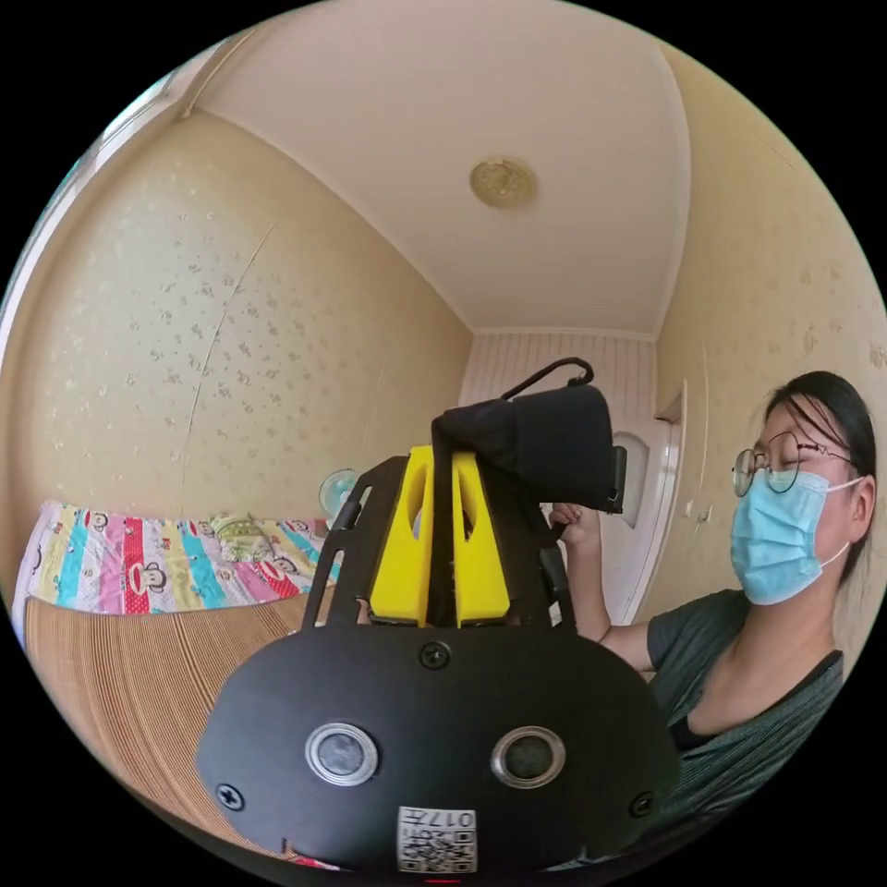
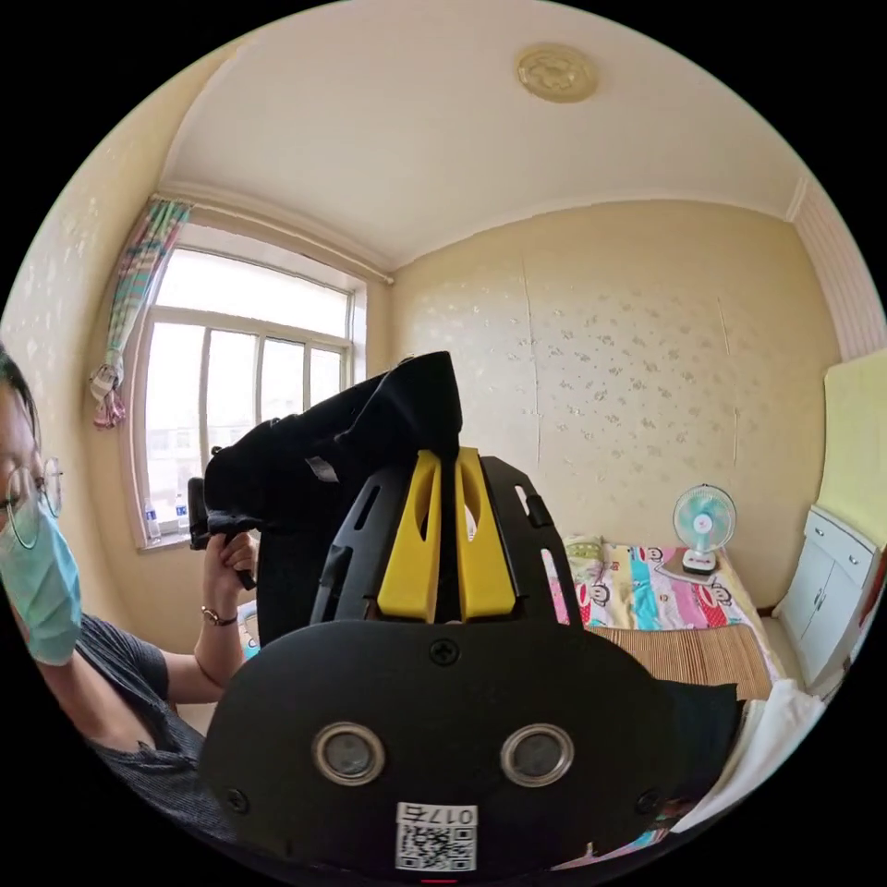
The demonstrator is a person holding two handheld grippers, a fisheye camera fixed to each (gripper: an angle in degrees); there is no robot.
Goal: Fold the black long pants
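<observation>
Yellow jaws of the left gripper (image 1: 442,462) clamp together on a band of the black long pants (image 1: 545,448), held high. Likewise the right gripper (image 2: 442,462) pinches black cloth, far above the bed (image 2: 688,651).

Both cams tilted up, ceiling in top half of each view.

Left gripper view: sits right behind its own yellow jaws, looks up and across rm toward white door (image 1: 647,517); person (image 1: 767,591) close at right edge. Ceiling fitting (image 1: 503,182) above centre, bed (image 1: 166,573) low at left.

Right gripper view: same close mount behind own jaws, faces opp. way, toward window (image 2: 245,407) and papered wall; person (image 2: 83,628) at left edge, bed (image 2: 647,591) low right.

Shared: ceiling fitting (image 2: 556,72), bed, small fan (image 1: 336,490) (image 2: 704,527), person, black pants (image 1: 545,443) (image 2: 351,443) up close in both.
</observation>
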